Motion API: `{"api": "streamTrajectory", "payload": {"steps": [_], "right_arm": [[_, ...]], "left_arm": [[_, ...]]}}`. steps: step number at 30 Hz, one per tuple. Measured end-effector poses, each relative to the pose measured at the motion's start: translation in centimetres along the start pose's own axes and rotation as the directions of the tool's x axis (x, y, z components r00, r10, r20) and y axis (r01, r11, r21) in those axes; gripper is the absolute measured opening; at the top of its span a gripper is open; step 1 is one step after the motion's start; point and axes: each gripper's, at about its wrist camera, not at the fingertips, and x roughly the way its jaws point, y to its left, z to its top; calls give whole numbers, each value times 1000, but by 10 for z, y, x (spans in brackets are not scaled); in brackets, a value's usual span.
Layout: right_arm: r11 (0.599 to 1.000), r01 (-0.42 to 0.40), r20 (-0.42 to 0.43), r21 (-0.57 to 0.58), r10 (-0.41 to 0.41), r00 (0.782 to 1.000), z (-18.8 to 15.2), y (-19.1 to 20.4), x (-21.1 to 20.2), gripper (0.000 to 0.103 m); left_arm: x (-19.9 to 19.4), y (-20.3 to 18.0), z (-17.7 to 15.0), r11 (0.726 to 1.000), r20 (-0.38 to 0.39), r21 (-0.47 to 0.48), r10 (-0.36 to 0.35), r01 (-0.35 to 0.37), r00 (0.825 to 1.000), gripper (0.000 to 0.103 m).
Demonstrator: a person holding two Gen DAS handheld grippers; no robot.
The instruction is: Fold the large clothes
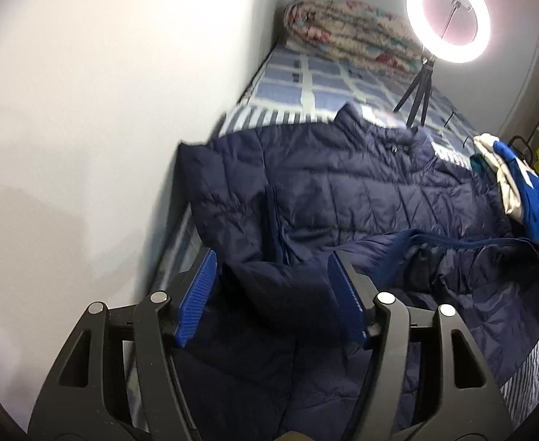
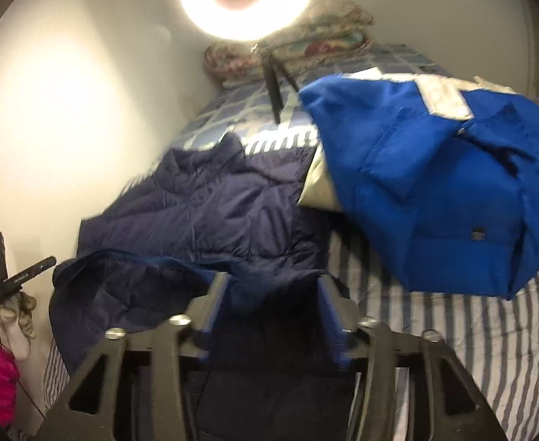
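A navy quilted puffer jacket [image 1: 342, 191] lies spread on the bed, collar toward the far end, with one sleeve folded across its body. My left gripper [image 1: 272, 257] hovers over the near part of that sleeve. Its blue pads [image 1: 203, 294] stand apart and do not press the fabric. In the right wrist view the same jacket [image 2: 203, 213] lies left of centre, its hem edge turned up. My right gripper [image 2: 273, 279] stands open over the jacket's near edge, with dark fabric beneath the gap and nothing pinched.
A bright blue and white garment [image 2: 434, 183] is heaped at the jacket's right. The striped sheet [image 2: 453, 349] covers the bed. A ring light [image 1: 447, 14] on a small tripod [image 1: 416, 88] and a rolled floral blanket [image 1: 350, 33] sit at the far end. A white wall [image 1: 104, 110] borders the left.
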Motion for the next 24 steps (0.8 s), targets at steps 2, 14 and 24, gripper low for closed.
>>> {"api": "streamTrajectory", "payload": {"steps": [2,14,24], "right_arm": [[1000,3,11,-5,-3,1000,-4,-6,-6,58],[999,48,-95,-14,-49,994,-21,-23,32,67],[1000,19,-109,3,-19,994,-25,-29,45,67]], "left_arm": [[-4,-1,1,1000,8,30,-2,2,1000,65],[21,-17,-7,978,-56,210,10,2,998,65],[23,-10,-21,963,-58,271,29,-12,998,65]]}}
